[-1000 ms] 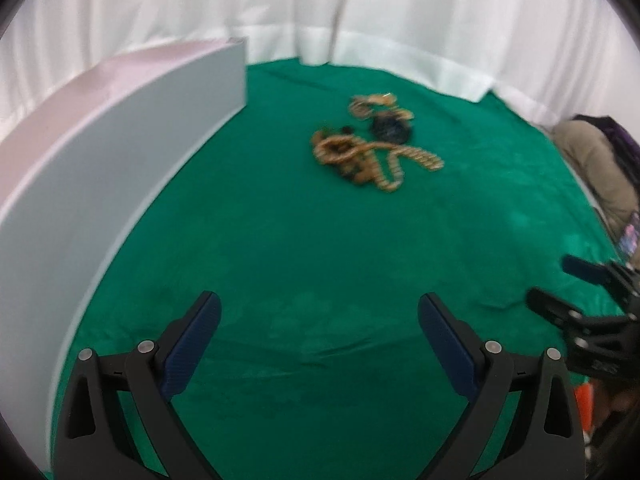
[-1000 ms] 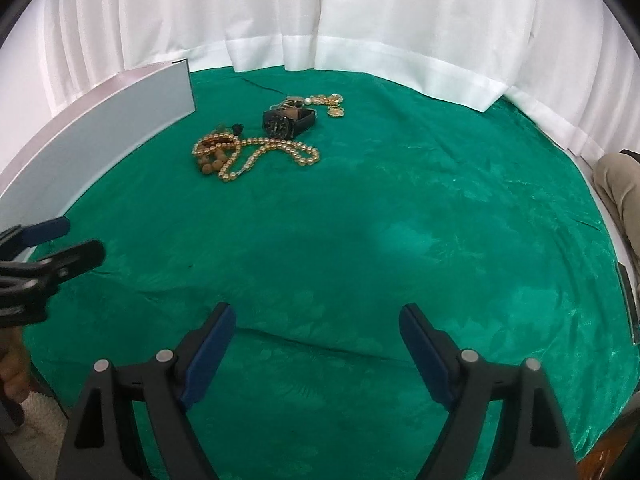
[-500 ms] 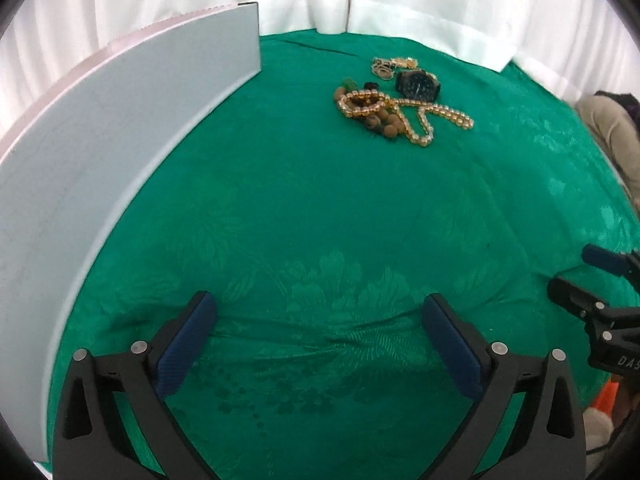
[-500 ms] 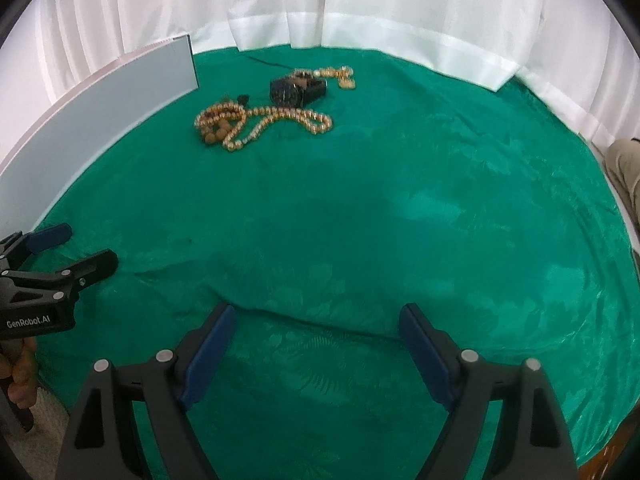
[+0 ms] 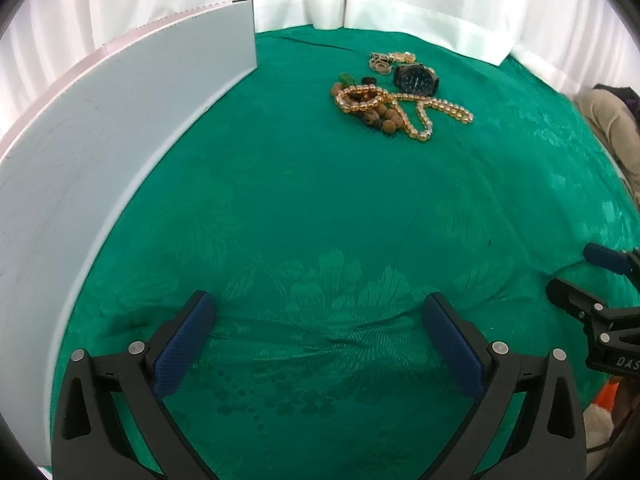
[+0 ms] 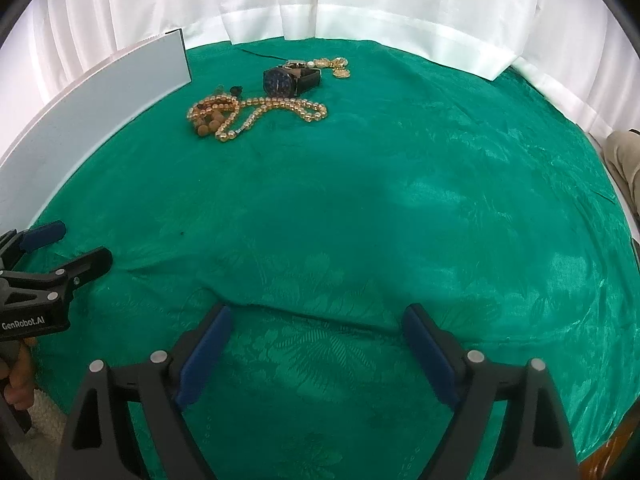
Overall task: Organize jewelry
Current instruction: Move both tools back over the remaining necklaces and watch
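Observation:
A pile of jewelry lies at the far side of the green cloth: a golden bead necklace (image 5: pixel 416 110) (image 6: pixel 276 109), brown wooden beads (image 5: pixel 384 120) (image 6: pixel 206 124), a dark wristwatch (image 5: pixel 416 78) (image 6: pixel 290 80) and small gold pieces (image 5: pixel 386 62) (image 6: pixel 338 67). My left gripper (image 5: pixel 320 312) is open and empty near the cloth's front edge, far from the pile; it also shows at the left of the right wrist view (image 6: pixel 76 252). My right gripper (image 6: pixel 316 324) is open and empty, also near the front; it shows at the right of the left wrist view (image 5: pixel 580 276).
A tall white box (image 5: pixel 100 128) (image 6: pixel 120 80) stands along the left of the cloth. White curtains (image 6: pixel 360 4) hang behind the table. The green cloth (image 6: pixel 400 184) is wrinkled near the front. A person's beige-clad leg (image 5: pixel 604 112) shows at the right.
Both grippers have shifted a little so the jewelry pile sits slightly nearer in view. Both stay open and empty.

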{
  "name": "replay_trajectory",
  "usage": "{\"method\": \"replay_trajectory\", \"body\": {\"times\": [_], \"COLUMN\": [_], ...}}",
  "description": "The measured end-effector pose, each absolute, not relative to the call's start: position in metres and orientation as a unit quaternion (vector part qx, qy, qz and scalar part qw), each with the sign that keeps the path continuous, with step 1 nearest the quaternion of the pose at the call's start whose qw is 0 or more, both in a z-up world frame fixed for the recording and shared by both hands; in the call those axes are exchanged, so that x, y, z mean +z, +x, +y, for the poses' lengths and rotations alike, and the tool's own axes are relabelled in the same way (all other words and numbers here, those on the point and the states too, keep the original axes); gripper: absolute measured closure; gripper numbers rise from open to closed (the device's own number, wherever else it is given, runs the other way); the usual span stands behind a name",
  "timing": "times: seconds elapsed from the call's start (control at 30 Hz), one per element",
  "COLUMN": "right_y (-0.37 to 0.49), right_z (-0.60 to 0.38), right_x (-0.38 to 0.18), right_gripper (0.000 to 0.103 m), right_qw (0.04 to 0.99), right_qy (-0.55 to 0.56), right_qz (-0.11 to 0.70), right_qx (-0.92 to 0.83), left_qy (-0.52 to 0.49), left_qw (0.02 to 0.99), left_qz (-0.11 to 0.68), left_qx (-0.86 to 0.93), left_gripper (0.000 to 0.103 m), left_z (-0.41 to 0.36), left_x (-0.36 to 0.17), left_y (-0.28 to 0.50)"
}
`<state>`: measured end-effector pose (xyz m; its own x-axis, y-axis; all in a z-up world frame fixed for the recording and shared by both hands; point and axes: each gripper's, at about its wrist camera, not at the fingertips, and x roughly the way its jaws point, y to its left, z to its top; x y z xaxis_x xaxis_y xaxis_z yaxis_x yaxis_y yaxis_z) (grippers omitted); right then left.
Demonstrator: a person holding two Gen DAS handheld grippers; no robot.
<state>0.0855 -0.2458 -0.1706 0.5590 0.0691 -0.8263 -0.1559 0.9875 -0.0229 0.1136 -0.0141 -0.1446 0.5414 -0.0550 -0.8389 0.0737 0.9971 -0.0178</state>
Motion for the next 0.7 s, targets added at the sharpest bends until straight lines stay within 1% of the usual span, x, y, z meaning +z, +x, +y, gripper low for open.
{"method": "replay_trajectory", "body": {"times": [0.37,0.5,0.7], "right_y": [0.088,0.085,0.085], "right_z": [-0.246,-0.246,-0.247], "right_x": [-0.17,-0.171,-0.171], "right_gripper": [0.013,0.013,0.011], "right_qw": [0.874,0.877,0.875], "right_qy": [-0.052,-0.054,-0.057], "right_qz": [0.478,0.472,0.473], "right_qx": [0.069,0.073,0.081], "left_qy": [0.01,-0.016,0.0], "left_qw": [0.85,0.859,0.869], "left_qz": [0.524,0.505,0.482], "left_qx": [-0.061,-0.08,-0.112], "left_gripper": [0.001,0.001,0.001], "left_z": [-0.012,-0.003,-0.015], "left_x": [-0.14,-0.116,-0.077], "left_y": [0.13,0.13,0.156]}}
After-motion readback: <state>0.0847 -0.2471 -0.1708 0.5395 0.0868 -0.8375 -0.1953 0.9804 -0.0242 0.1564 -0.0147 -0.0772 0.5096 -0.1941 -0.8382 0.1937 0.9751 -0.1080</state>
